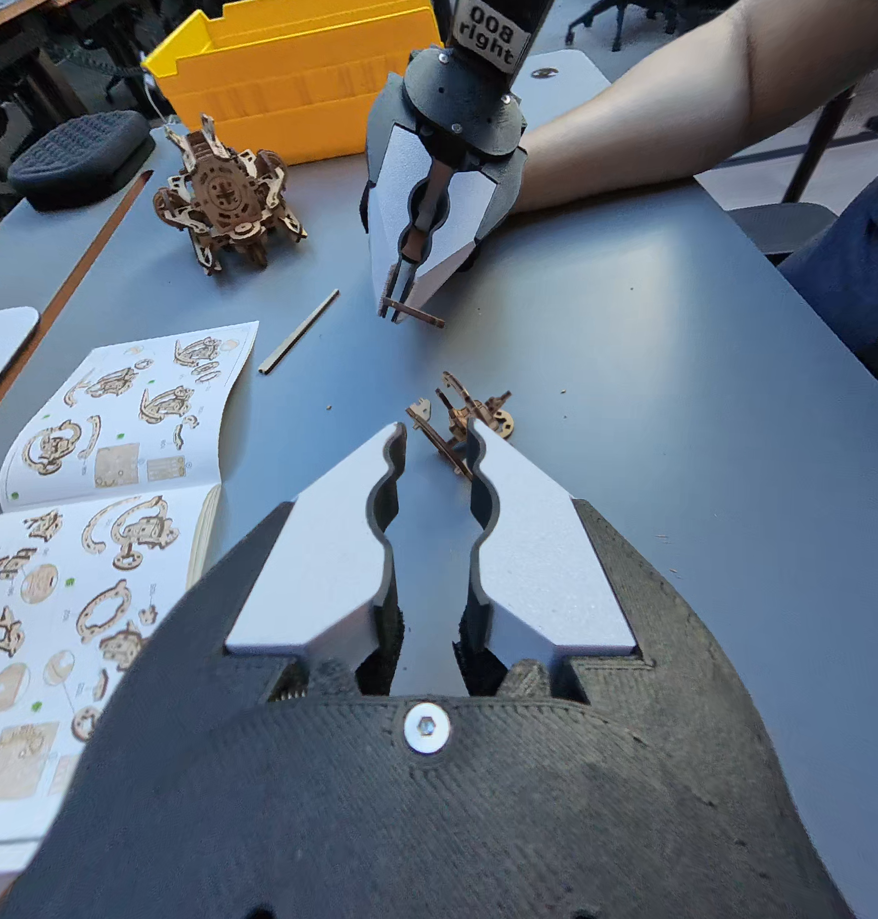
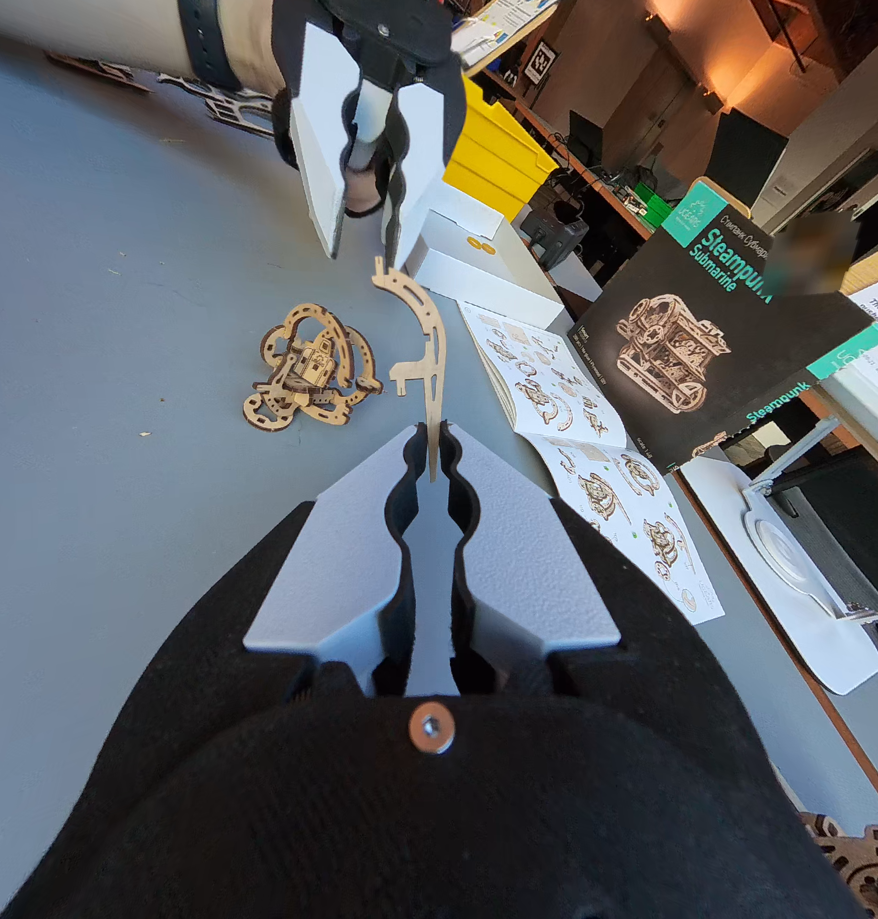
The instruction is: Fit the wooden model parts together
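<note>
Left wrist view showed the left gripper [image 1: 437, 437] hovering low over the grey table [image 1: 650, 398], its jaws parted with nothing between them. Just ahead of its fingertips a small wooden sub-assembly [image 1: 469, 417] lay on the table. Farther off, the right gripper [image 1: 399, 298] pointed downward, jaws pinched on a thin curved wooden part [image 1: 417, 314] seen edge-on. A larger assembled wooden model [image 1: 228, 199] stood in front of a yellow bin [image 1: 287, 84], a thin wooden stick [image 1: 299, 331] lay beside an open instruction booklet [image 1: 103, 497], and a person's forearm [image 1: 675, 114] rested on the table.

Right wrist view showed the right gripper [image 2: 431, 428] clamped on the lower tip of the curved wooden part [image 2: 424, 343], which stood upright above the table [image 2: 103, 348]. The wooden sub-assembly [image 2: 310, 368] sat to its left, apart from it. The left gripper [image 2: 362, 253] hung beyond with jaws open and empty. The booklet [image 2: 576, 437] and a black product box [image 2: 700, 348] lay to the right.
</note>
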The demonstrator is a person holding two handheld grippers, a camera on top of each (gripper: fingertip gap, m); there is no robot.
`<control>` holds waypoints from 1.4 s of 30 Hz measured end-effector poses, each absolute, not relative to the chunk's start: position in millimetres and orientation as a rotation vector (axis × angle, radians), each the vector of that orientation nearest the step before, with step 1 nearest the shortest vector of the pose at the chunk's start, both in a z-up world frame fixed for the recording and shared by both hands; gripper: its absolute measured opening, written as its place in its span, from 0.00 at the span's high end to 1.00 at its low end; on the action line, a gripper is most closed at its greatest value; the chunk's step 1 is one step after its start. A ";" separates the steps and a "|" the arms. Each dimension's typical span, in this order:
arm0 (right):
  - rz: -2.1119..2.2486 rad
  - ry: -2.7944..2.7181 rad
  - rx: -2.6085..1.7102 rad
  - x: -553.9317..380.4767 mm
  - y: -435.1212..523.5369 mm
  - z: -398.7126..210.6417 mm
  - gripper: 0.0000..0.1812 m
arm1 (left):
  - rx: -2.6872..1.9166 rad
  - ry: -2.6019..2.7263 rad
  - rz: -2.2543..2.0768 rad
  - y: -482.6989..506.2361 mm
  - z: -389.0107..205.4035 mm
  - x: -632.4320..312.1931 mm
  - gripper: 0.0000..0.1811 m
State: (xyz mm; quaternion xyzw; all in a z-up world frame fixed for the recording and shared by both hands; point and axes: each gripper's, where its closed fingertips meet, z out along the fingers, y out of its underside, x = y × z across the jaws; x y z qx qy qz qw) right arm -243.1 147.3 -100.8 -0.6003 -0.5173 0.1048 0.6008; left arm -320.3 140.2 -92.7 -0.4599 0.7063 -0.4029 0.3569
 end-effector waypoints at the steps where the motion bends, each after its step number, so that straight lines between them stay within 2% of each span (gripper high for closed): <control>1: 0.241 -1.204 -1.389 -243.8 146.8 -101.3 0.98 | -1.198 1.794 -1.032 141.2 -93.1 -324.5 0.88; 6: 0.225 -1.270 -1.307 -256.2 140.3 -90.9 0.98 | -1.285 1.542 -1.196 142.7 -64.7 -335.0 0.88; 12: 0.321 -1.309 -1.061 -292.3 121.9 -35.3 0.98 | -1.217 1.376 -1.632 113.1 -3.6 -332.6 0.88; 15: 0.665 -1.270 -1.062 -308.2 104.5 -15.8 0.98 | -1.093 1.398 -1.510 99.3 9.1 -325.5 0.79; 19: 1.249 -1.126 -1.020 -315.7 77.3 12.7 0.98 | -0.873 1.545 -1.518 66.1 25.9 -318.4 0.85; 23: 1.600 -1.026 -0.982 -312.5 66.8 29.0 0.98 | -0.766 1.626 -1.566 57.6 37.5 -310.1 0.87; 25: 1.657 -0.999 -0.976 -310.9 65.4 29.3 0.98 | -0.721 1.641 -1.617 57.5 43.6 -310.9 0.92; 29: 1.742 -0.969 -0.964 -309.9 62.4 27.8 0.98 | -0.687 1.626 -1.701 60.6 53.1 -311.9 0.95; 36: 1.813 -0.990 -0.965 -317.4 54.4 19.7 0.98 | -0.676 1.626 -1.648 55.3 45.3 -310.7 0.95; 39: 1.826 -0.981 -0.978 -317.6 56.5 18.4 0.99 | -0.731 1.603 -1.598 64.9 39.4 -307.6 0.89; 42: 1.827 -0.976 -0.994 -317.2 59.5 16.1 0.98 | -0.739 1.616 -1.613 62.7 36.7 -306.6 0.90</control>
